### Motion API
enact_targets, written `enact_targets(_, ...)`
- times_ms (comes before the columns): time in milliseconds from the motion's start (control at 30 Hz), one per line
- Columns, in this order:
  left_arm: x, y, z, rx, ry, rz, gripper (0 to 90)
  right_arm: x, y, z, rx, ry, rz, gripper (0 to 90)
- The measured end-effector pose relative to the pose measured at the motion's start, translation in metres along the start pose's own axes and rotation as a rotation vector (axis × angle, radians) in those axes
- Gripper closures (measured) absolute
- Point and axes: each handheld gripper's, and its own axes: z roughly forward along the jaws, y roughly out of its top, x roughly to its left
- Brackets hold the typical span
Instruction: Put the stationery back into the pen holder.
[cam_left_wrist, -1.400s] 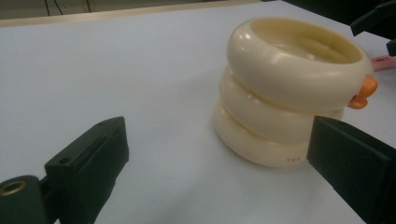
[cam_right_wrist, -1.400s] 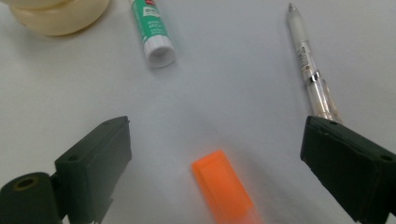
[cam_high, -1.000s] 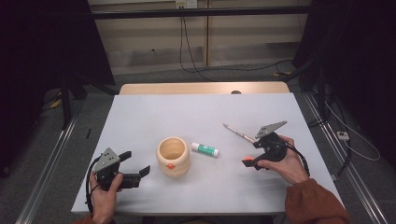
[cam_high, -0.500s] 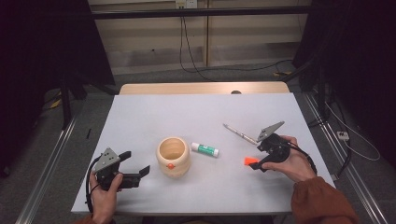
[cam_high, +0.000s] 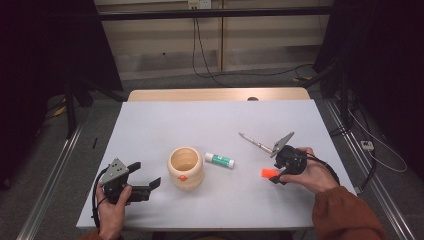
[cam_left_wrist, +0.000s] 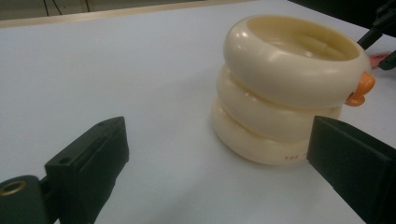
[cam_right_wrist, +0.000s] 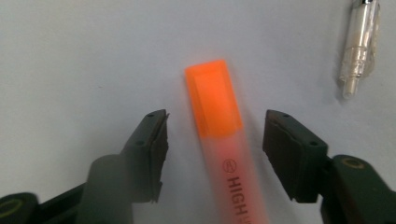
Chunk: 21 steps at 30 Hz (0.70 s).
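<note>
An orange highlighter (cam_high: 267, 173) (cam_right_wrist: 215, 98) lies flat on the white table (cam_high: 220, 120), its cap pointing away from my right gripper (cam_high: 274, 176) (cam_right_wrist: 215, 123). That gripper's jaws stand on either side of its barrel and have just been closing, with a gap still showing on both sides. My left gripper (cam_high: 146, 174) (cam_left_wrist: 217, 135) is open at the front left, aimed at a cream ringed pot (cam_high: 185, 167) (cam_left_wrist: 289, 93) with a small orange knob. Nothing is between its jaws.
A white and green glue stick (cam_high: 220, 160) lies just right of the pot. A clear pen (cam_high: 256, 143) (cam_right_wrist: 357, 46) lies beyond the right gripper. A wooden strip edges the table's far side, and dark stands and cables surround it.
The right hand has settled slightly over the highlighter. The left hand, the pot, the glue stick and the pen have not moved.
</note>
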Motion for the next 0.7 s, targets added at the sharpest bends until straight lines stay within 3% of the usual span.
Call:
enact_targets(67,0.000,0.000,0.000,-0.002,-0.002,0.000,5.4,-0.001,0.000,0.001,0.005,0.005,0.009,45.0)
enact_targets(200,0.001,0.000,0.000,0.001,-0.001,-0.003,5.3,0.000,0.003,0.007,0.020,0.004,-0.028,46.8)
enact_targets(533,0.000,0.000,0.001,0.004,-0.002,-0.004,5.4,-0.006,0.006,0.010,0.040,0.021,-0.017,57.0)
enact_targets(700,-0.001,-0.001,0.002,0.005,-0.005,-0.004,5.4,-0.005,0.008,0.011,0.050,0.019,-0.039,58.7)
